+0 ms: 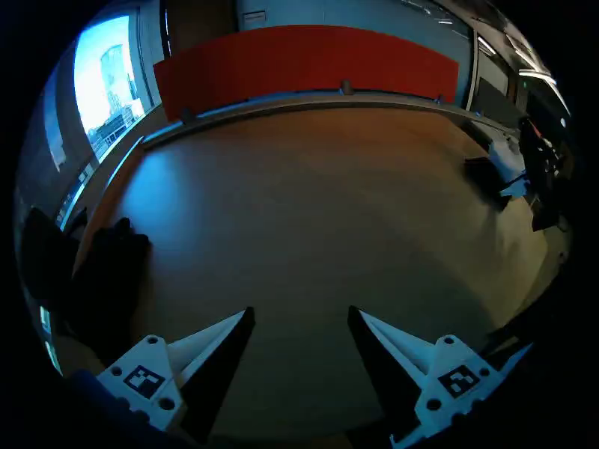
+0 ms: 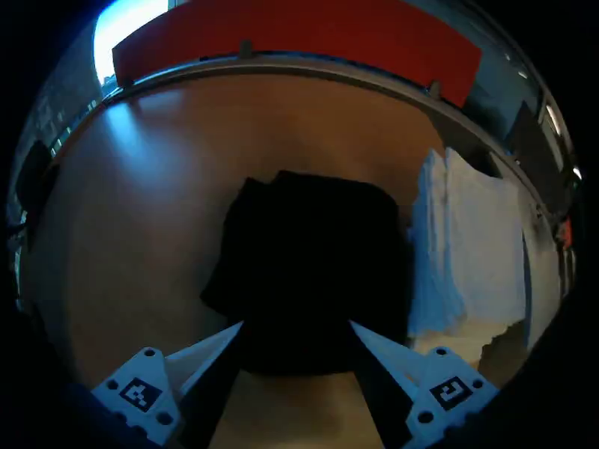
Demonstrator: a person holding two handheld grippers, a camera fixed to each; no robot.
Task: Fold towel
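In the left gripper view, the left gripper (image 1: 300,310) has its 2 fingers spread wide over the bare wooden table (image 1: 314,209), holding nothing. In the right gripper view, the right gripper (image 2: 296,322) is likewise spread and empty, its tips at the near edge of the dark towel (image 2: 307,254). The towel lies flat on the table, nearly black and roughly square, with a rumpled left edge and its creases lost in shadow. Just beside it on the right lie pale white towels (image 2: 472,254), creased lengthwise. A red panel (image 2: 299,30) lines the far edge.
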